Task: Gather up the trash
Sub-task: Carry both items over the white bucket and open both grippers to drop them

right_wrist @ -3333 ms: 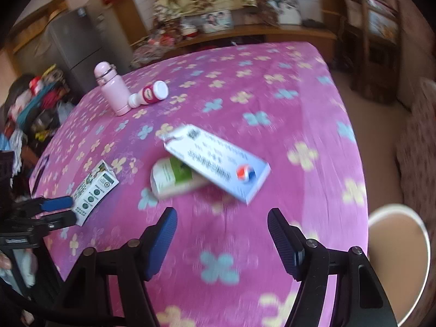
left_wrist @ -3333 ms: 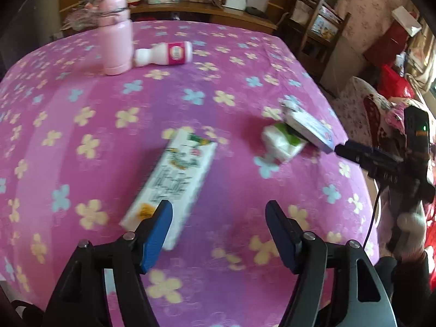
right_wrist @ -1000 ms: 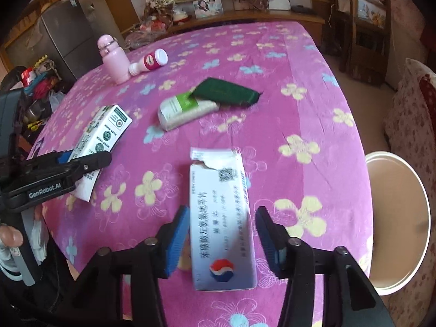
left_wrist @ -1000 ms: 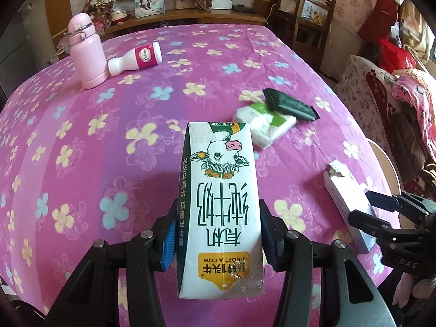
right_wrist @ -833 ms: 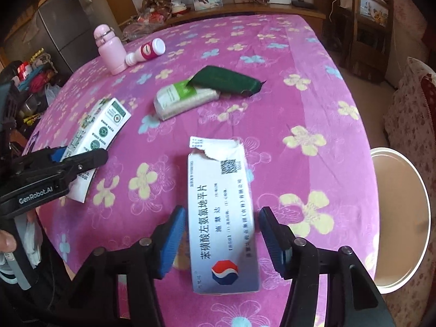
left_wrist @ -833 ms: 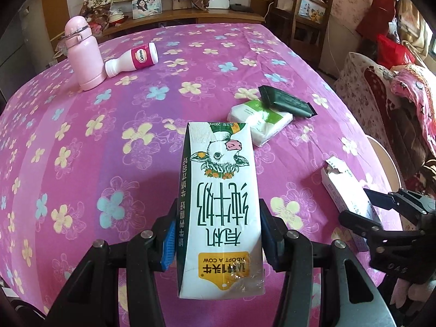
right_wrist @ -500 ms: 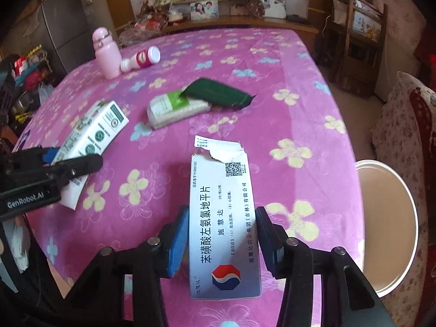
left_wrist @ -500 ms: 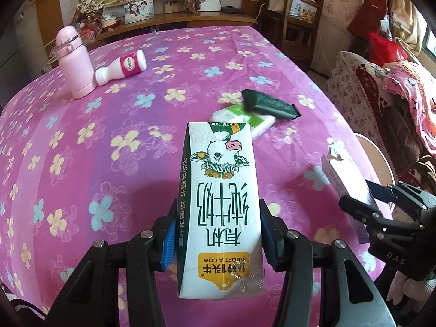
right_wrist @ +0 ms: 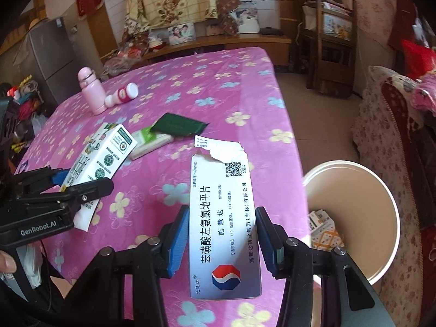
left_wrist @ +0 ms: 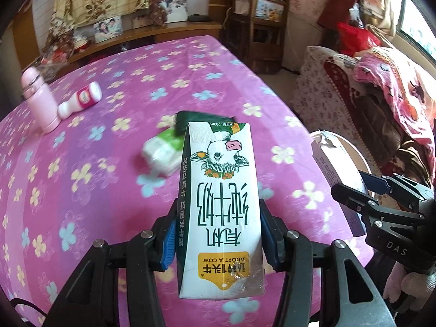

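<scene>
My left gripper (left_wrist: 218,234) is shut on a white-and-green milk carton (left_wrist: 220,190) with a cow's face, held above the pink flowered tablecloth (left_wrist: 109,125). My right gripper (right_wrist: 222,241) is shut on a pale medicine box (right_wrist: 223,218) with a torn far end, lifted off the table. A cream round bin (right_wrist: 381,190) stands just right of the table edge, with a small box (right_wrist: 323,229) inside it. In the right wrist view the left gripper (right_wrist: 79,188) holds the carton (right_wrist: 103,152) at the left. The left wrist view shows the right gripper (left_wrist: 362,188) at the right.
A green-and-white tissue pack (right_wrist: 151,141) and a dark green packet (right_wrist: 178,125) lie mid-table. At the far left stand a pink flask (right_wrist: 91,94) and a toppled yogurt bottle (right_wrist: 122,95). An armchair with cloths (left_wrist: 381,95) is beyond the bin.
Both grippers were open over the table at first. Now each holds its item, lifted and carried to the right, with the bin larger in the right wrist view. The right jaws closed in on the box.
</scene>
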### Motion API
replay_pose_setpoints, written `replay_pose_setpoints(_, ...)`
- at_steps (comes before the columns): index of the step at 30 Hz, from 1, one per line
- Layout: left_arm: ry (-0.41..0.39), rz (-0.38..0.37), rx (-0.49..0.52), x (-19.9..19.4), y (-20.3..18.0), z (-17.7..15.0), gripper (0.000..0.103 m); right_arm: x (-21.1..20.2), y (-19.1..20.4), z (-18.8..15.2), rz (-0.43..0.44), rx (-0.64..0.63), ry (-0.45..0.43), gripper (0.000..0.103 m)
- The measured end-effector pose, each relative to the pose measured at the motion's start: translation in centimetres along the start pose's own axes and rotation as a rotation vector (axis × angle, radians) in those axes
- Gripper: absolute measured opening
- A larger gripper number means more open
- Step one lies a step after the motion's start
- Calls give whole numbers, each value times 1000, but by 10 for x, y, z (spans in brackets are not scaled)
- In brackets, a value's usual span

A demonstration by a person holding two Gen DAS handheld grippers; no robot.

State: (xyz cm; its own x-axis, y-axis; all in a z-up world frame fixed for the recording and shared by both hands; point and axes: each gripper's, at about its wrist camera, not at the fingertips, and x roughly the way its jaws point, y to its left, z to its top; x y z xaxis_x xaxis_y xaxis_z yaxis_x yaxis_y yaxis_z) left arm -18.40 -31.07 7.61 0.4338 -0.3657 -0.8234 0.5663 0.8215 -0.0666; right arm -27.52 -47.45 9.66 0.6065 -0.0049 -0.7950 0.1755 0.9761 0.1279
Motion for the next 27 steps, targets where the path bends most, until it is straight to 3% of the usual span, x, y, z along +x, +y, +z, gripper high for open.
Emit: replay_pose_setpoints(27, 26, -150, 165, 46, -134, 42, 53, -22, -139, -23, -150, 283, -23, 50)
